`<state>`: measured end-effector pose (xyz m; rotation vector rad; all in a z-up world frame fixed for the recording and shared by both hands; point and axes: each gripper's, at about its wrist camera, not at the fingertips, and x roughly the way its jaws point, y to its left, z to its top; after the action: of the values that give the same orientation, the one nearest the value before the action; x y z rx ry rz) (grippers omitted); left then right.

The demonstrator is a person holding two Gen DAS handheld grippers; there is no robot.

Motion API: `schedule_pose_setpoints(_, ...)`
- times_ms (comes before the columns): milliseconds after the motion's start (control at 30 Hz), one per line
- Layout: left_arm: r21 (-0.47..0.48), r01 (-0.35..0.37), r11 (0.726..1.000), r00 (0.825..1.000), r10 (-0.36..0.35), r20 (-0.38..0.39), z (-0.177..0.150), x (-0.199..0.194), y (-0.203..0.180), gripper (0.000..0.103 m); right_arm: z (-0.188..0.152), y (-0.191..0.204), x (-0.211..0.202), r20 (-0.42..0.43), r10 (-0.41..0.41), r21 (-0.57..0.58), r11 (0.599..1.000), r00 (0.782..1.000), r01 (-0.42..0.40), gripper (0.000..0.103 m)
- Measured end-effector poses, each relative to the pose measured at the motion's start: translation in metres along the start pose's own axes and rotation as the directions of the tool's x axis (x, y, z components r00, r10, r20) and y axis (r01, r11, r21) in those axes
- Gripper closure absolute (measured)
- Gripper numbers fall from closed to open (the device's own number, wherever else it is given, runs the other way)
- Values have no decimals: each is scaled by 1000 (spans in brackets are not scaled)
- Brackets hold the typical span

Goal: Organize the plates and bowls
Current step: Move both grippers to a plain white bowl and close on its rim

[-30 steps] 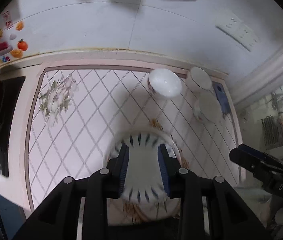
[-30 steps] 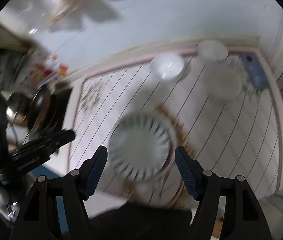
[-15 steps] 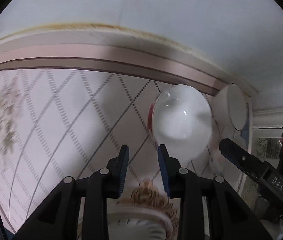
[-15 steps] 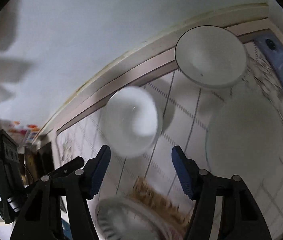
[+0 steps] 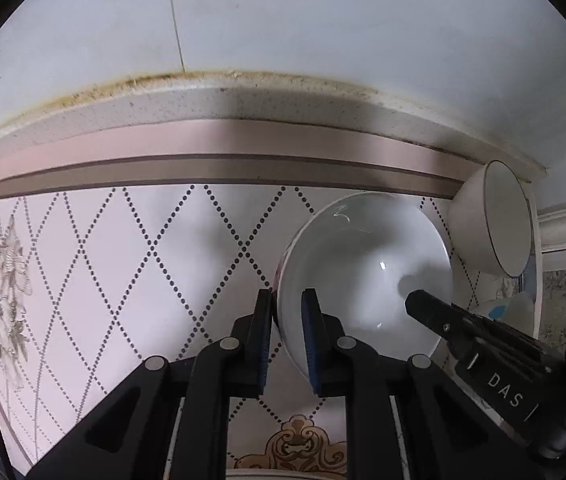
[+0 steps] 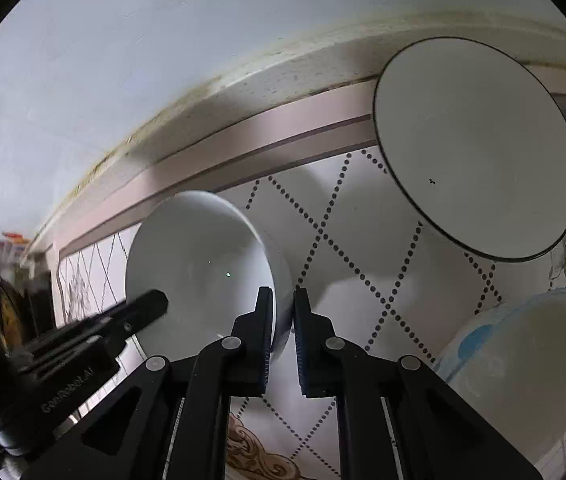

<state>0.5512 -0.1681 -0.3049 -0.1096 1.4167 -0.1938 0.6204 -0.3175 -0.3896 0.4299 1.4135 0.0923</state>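
White glossy bowl [image 5: 363, 264], rim pinched both sides

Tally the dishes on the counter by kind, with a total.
Plain white bowl, gripped on opposite rims by left gripper and right gripper: 1
Dark-rimmed white bowl: 1
Blue-patterned bowl: 1
Total: 3
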Motion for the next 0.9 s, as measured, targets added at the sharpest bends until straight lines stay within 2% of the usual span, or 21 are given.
schedule_pose_setpoints(133, 5, 5, 1000, 1000, -5, 18, -12, -23, 0, 90, -10, 5, -12, 3, 19, -19, 1000, 1000, -19, 91)
schedule_pose_setpoints(300, 41, 20, 999, 999, -22, 47, -41, -63, -15, 90, -34, 15, -47, 23, 31, -68, 997, 999, -30, 91)
schedule_pose_setpoints(433, 87, 37, 995, 997, -42, 57, -80, -96, -28, 90, -63, 9, -83, 34, 48, -88, 995, 998, -44, 91)
schedule_pose_setpoints(533, 114, 60, 992, 996, -66, 53, -104, -106, -43, 90, -93, -5, -112, 37, 54, -93, 994, 998, -50, 91)
schedule_pose_setpoints(667, 145, 92, 985, 995, -96, 20, -138, -103, -67, 90, -134, -29, -136, 28, 51, -87, 995, 998, -49, 91)
schedule_pose_setpoints(800, 170, 105, 980, 994, -100, -34, -166, -75, -94, 90, -164, -60, -147, 13, 26, -82, 996, 1000, -25, 91)
schedule_pose_setpoints(900, 175, 121, 977, 991, -108, -82, -175, -54, -106, 90, -182, -85, -143, -14, 1, -62, 998, 1000, -2, 91)
